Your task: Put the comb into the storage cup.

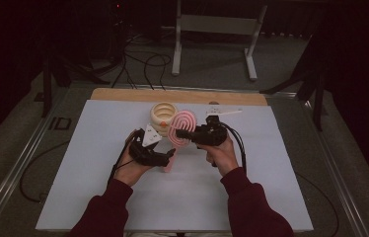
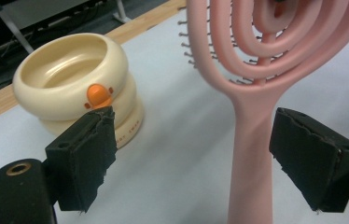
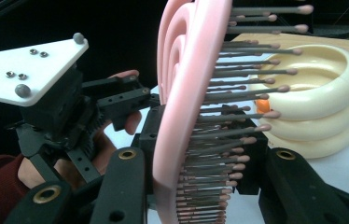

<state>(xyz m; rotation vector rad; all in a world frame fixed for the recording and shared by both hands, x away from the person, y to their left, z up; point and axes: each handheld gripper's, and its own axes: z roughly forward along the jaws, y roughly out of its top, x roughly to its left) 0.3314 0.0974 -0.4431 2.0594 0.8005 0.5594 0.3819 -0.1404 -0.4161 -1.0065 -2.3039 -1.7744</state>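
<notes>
A pink hairbrush [image 1: 182, 126] with looped head stands upright above the white table cover, its handle [image 2: 252, 163] pointing down. My right gripper [image 1: 198, 135] is shut on the brush head [image 3: 182, 93], one jaw on the flat back and one among the bristles. My left gripper [image 1: 166, 157] is open with the handle between its jaws; the right pad [image 2: 312, 158] stands close to the handle and the left pad [image 2: 86, 156] far from it. A cream ringed bowl [image 1: 163, 115] with an orange duck mark [image 2: 98, 95] sits just behind.
A white stick-like item [image 1: 224, 112] lies at the back right of the white cover [image 1: 98, 163]. A wooden strip [image 1: 123, 94] edges the table's far side. A metal stand [image 1: 212, 29] and cables are on the floor beyond.
</notes>
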